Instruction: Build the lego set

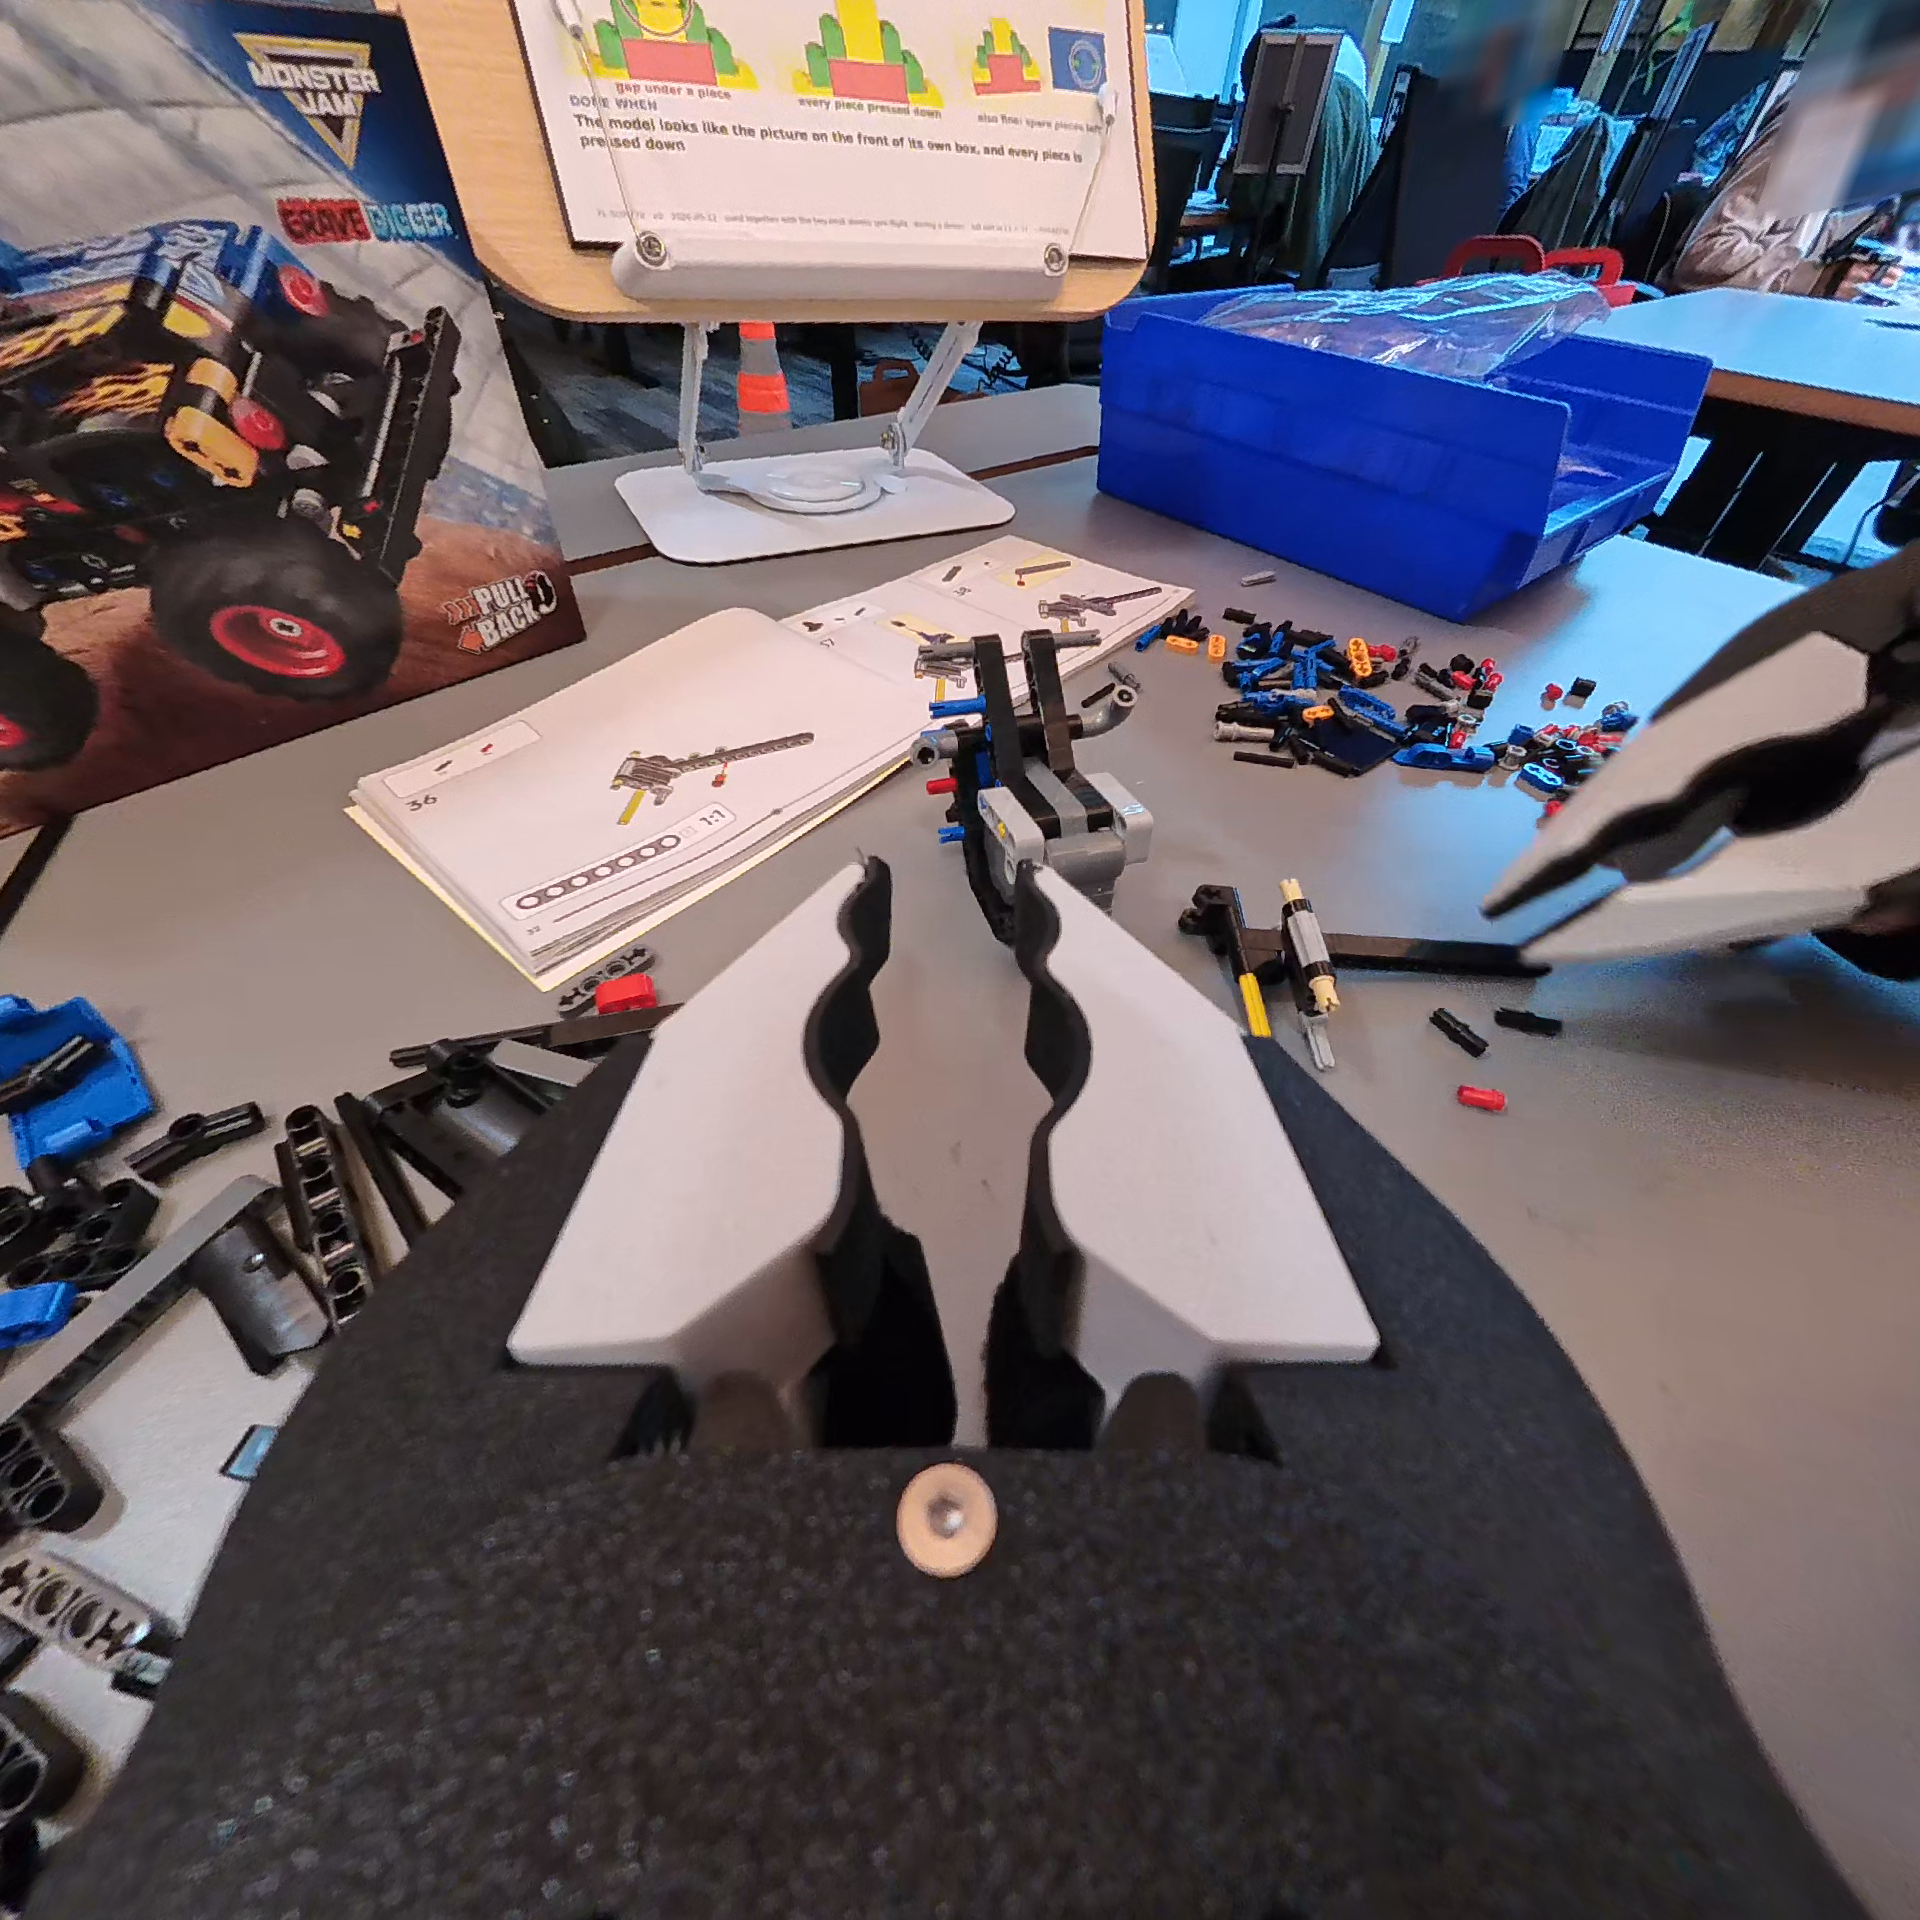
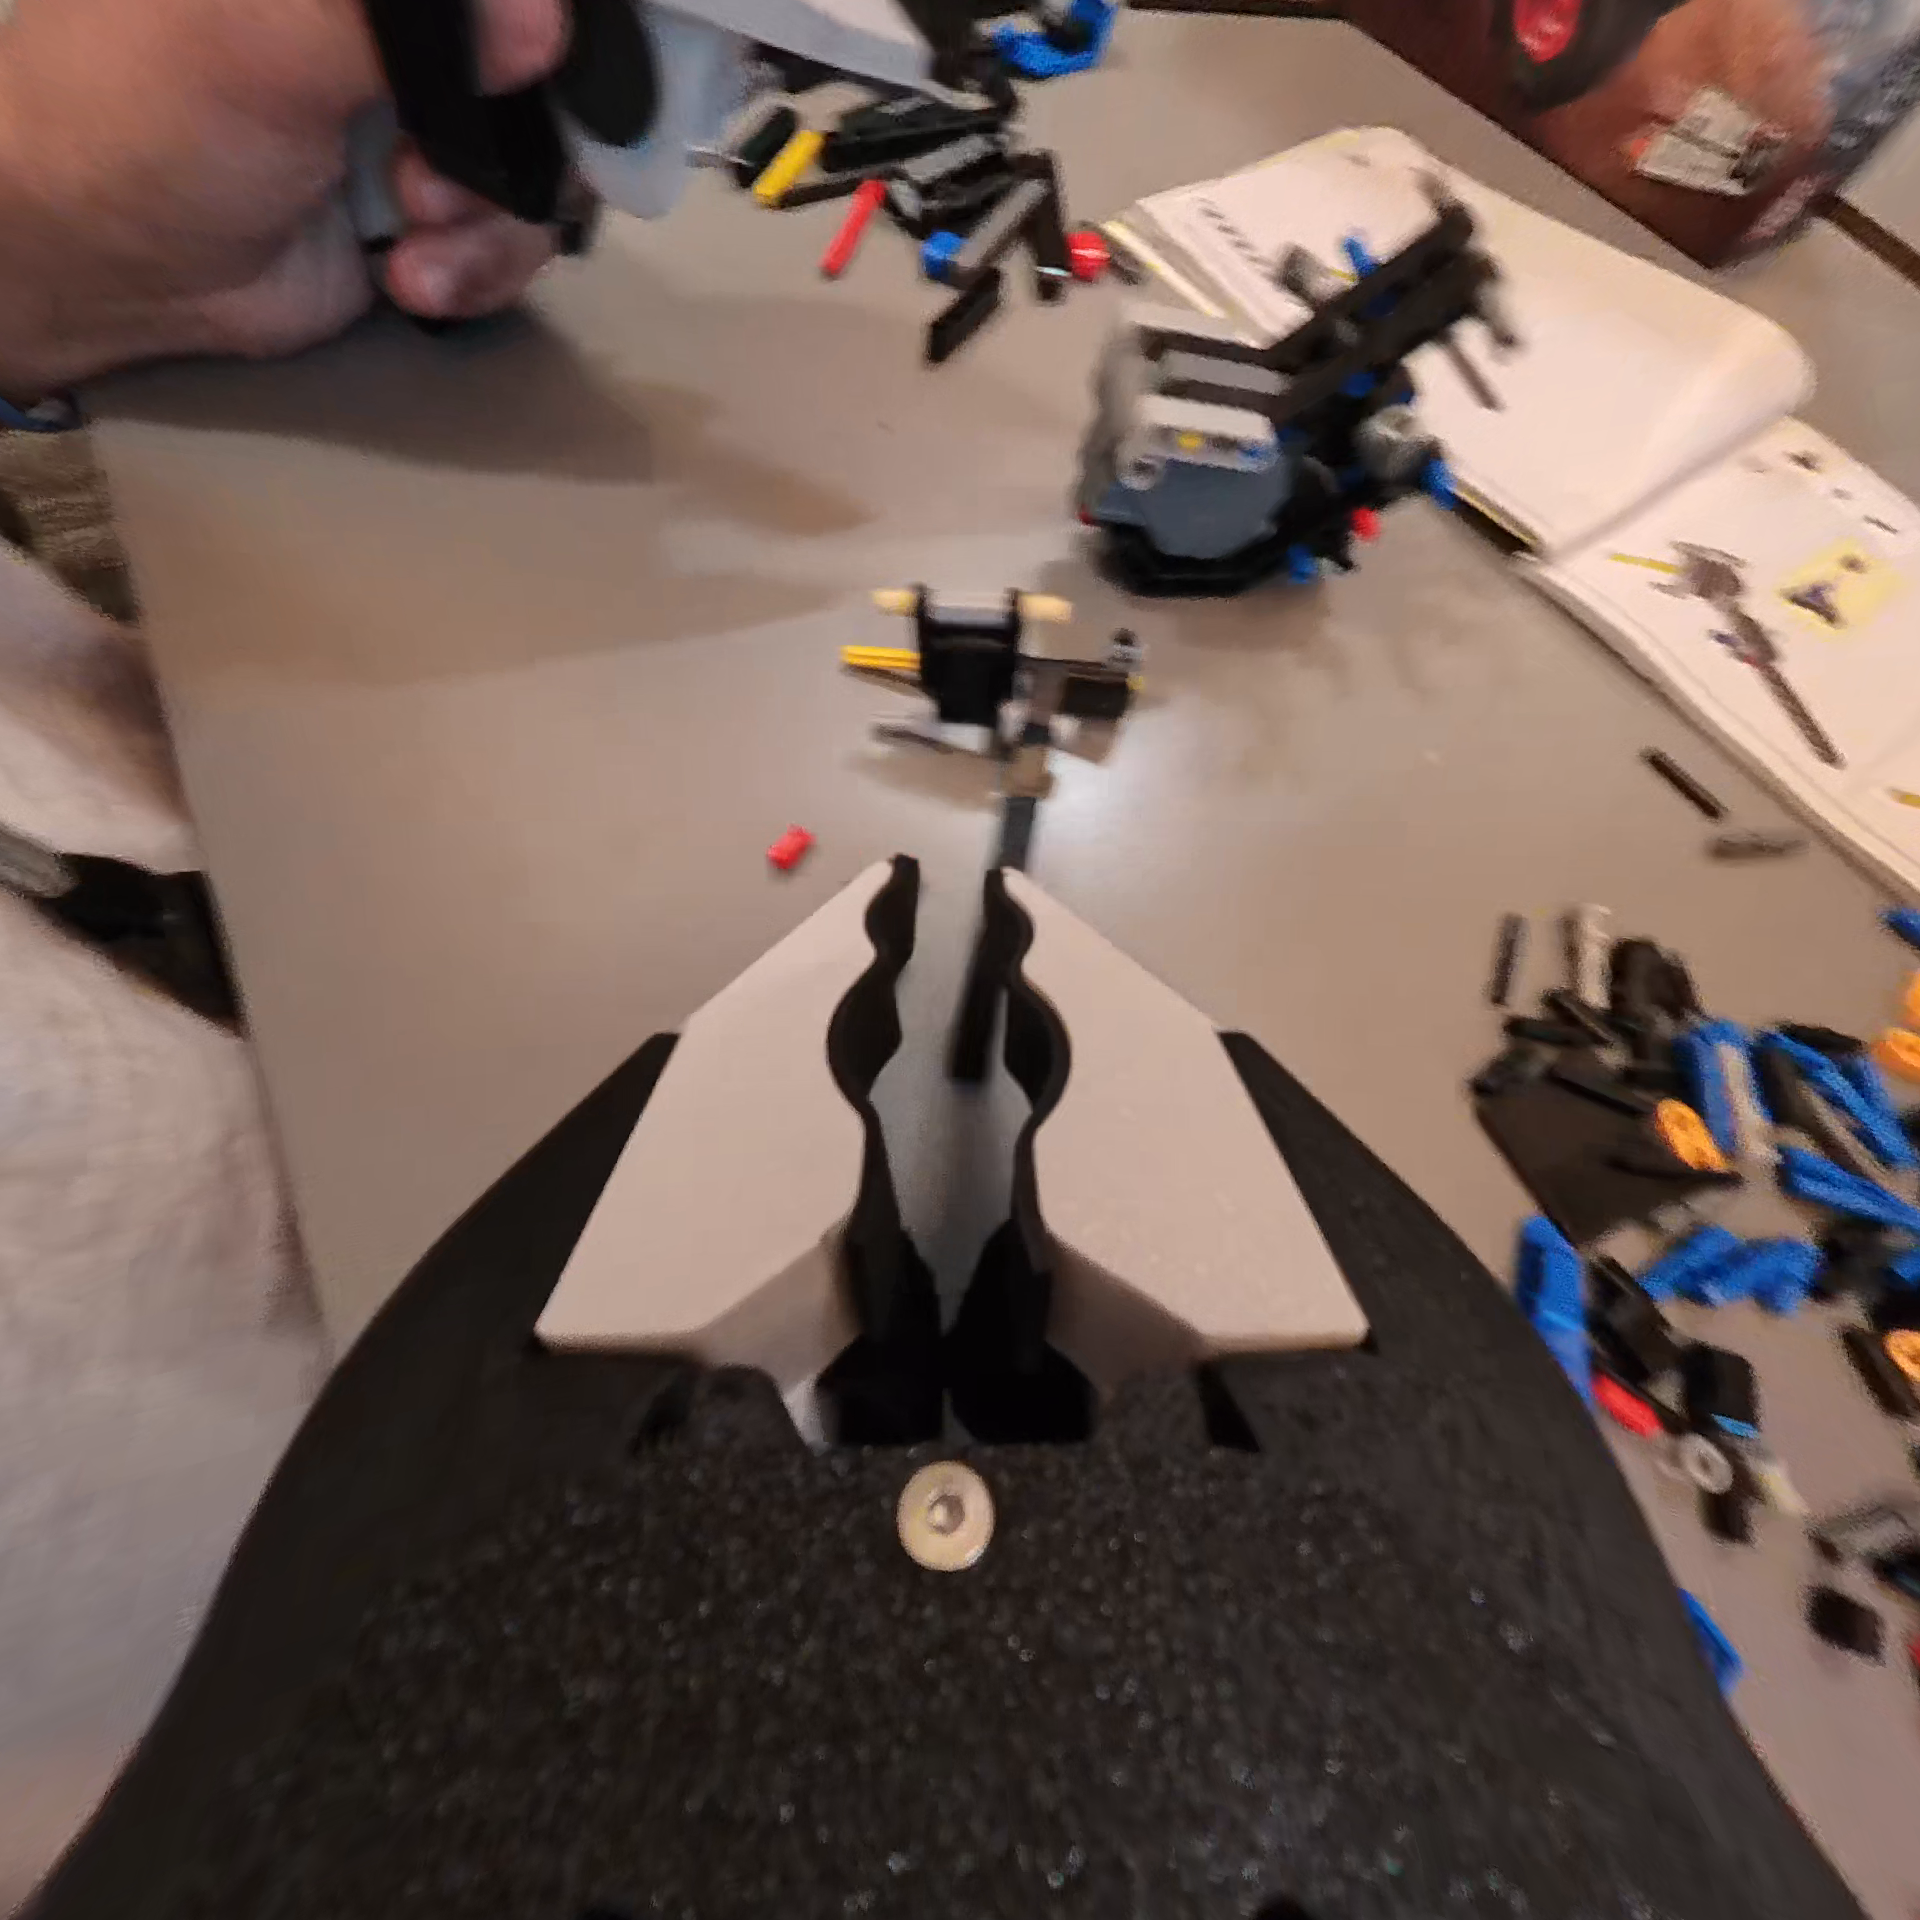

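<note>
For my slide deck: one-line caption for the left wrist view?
Open left tool faces a half-built Lego chassis beside the open instruction booklet.

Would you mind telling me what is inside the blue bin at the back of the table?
The blue bin holds crumpled clear plastic bags rising above its rim. Whatever lies beneath them is hidden by its walls.
</note>
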Demonstrator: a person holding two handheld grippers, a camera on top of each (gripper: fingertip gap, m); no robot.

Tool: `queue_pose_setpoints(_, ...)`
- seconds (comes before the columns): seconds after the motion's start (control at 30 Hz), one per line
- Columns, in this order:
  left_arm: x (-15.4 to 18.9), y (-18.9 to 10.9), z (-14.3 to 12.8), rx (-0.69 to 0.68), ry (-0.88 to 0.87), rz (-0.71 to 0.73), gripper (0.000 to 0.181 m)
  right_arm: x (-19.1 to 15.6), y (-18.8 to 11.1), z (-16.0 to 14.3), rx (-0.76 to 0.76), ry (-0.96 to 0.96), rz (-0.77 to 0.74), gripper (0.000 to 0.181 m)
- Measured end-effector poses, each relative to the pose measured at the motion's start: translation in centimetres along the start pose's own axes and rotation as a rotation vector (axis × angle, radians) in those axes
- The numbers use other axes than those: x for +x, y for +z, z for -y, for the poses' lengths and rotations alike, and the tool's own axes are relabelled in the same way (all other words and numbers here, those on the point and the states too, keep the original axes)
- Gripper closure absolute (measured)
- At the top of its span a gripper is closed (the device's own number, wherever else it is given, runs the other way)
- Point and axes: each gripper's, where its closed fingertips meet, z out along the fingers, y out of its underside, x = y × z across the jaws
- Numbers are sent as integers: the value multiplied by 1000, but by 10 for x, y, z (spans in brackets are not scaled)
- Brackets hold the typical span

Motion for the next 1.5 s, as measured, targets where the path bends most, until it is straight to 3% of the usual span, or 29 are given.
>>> queue_pose_setpoints(0.03,0,0,0,-1,2,0,160,12,-1,-4,-13,20,-46,167)
queue_pose_setpoints(0.23,0,0,0,-2,3,0,160,19,6,-17,-45,166,-16,158)
queue_pose_setpoints(0.37,0,0,0,-2,7,2,160,12,11,-13,-48,144,-10,158)
queue_pose_setpoints(0.57,1,2,-2,-18,19,6,160,18,21,-18,-116,112,-90,174)
queue_pose_setpoints(0.67,1,3,-4,-33,21,11,160,23,26,-14,-114,206,-85,175)
queue_pose_setpoints(0.97,-4,-6,5,39,-1,31,160,10,5,52,108,397,130,174)
queue_pose_setpoints(1.17,-4,-8,6,48,7,36,160,32,-8,73,19,332,148,174)
queue_pose_setpoints(1.3,-2,-8,5,40,29,40,160,54,8,80,-81,373,167,174)
queue_pose_setpoints(1.5,-1,-9,6,48,49,52,160,54,29,103,-35,375,220,174)
